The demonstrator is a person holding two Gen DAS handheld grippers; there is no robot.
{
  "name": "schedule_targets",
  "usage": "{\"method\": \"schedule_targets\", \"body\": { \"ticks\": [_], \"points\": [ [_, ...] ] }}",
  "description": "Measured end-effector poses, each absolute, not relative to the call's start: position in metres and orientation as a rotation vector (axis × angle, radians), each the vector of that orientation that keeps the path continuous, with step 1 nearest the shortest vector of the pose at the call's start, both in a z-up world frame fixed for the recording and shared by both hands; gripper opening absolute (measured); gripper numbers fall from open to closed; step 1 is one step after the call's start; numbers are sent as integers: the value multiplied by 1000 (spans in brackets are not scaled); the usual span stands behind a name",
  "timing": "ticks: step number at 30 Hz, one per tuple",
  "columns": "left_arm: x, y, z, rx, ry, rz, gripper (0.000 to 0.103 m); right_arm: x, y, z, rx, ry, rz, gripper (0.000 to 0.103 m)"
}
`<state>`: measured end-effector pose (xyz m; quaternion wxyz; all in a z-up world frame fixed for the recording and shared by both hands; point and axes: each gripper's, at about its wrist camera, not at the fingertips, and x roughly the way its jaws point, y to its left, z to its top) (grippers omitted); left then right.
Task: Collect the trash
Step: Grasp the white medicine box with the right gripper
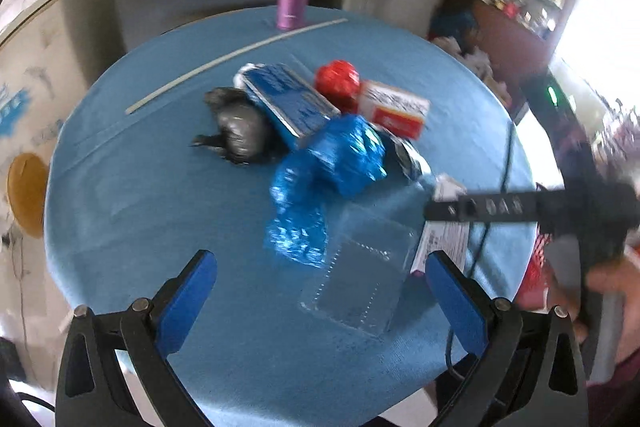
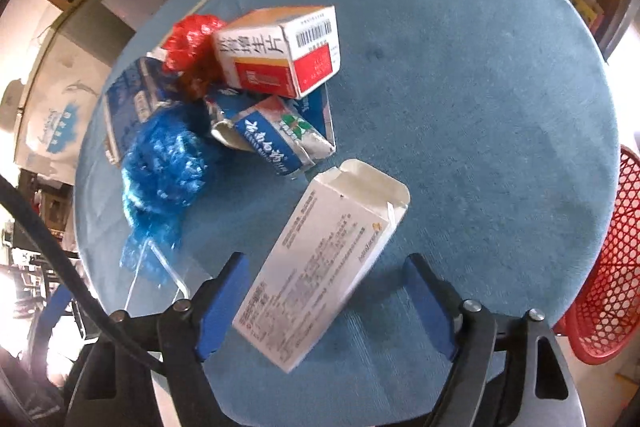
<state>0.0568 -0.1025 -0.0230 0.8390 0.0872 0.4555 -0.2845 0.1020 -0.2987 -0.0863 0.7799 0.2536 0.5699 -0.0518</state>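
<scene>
Trash all on desk (image 2: 460,107) yet, red basket (image 2: 608,267) looks empty; right gripper (image 2: 328,299) jaws apart round white box (image 2: 320,267), left gripper (image 1: 320,303) jaws apart, holding nothing

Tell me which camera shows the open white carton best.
The right wrist view. There the open white carton lies sharp and nearly whole between the open fingers of the right gripper, printed side up. The left wrist view catches only a blurred strip of it, partly behind the right gripper.
</scene>
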Motion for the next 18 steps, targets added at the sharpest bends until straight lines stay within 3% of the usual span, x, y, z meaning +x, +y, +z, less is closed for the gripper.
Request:
{"method": "schedule_targets", "body": {
  "ticks": [4, 7, 10, 15, 18],
  "points": [
    [54, -110, -29, 229, 948, -667, 103, 116, -293, -89, 460, 1247, -139, 80],
    [55, -112, -37, 245, 956, -706, 103, 122, -289, -89, 355, 1242, -167, 66],
    [60, -114, -46, 238, 989, -736, 103, 120, -292, -86, 294, 1219, -159, 59],
    [67, -116, -53, 221, 1021, -763, 103, 111, -315, -93, 295, 1174, -140, 56],
    [67, -125, -59, 226, 1031, -768, 95, 102, -332, -95, 325, 1142, -125, 54]
  ]
}}
